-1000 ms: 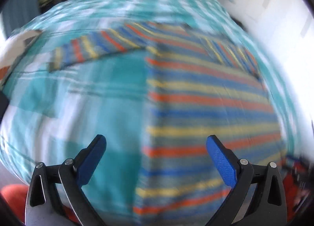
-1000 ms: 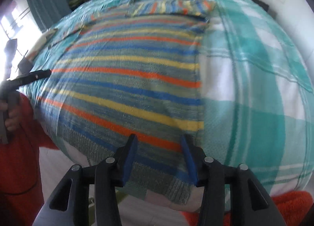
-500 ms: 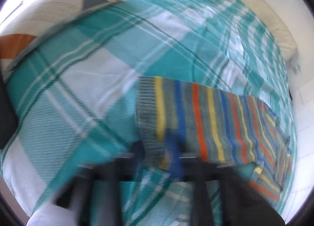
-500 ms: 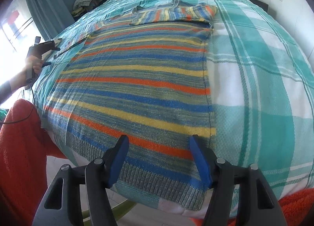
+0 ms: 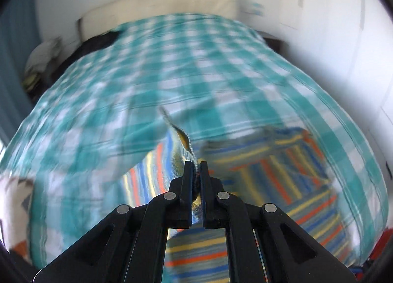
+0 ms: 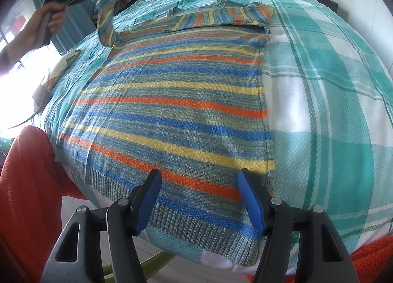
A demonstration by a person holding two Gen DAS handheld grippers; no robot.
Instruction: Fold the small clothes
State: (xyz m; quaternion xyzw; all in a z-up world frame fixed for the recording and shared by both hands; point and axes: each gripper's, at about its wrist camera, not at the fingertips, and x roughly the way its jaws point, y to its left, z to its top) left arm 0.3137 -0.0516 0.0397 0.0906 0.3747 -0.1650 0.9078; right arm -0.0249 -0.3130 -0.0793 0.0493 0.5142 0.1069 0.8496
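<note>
Left gripper (image 5: 195, 165) pinching the knit edge of the striped sweater's sleeve (image 5: 180, 135), jaws pressed together on it, lifted clear of the teal plaid bedspread (image 5: 172, 62). Right gripper (image 6: 199, 199) with jaws spread, hovering low centre over the hem of the striped sweater (image 6: 176, 111), spread flat mid-frame. Hand (image 6: 52, 16) gripping a handle, upper left of the right wrist view.

Left tongs (image 5: 195, 167) clamped on striped sweater (image 5: 270, 167) cuff, lifted above bedspread (image 5: 172, 62).
</note>
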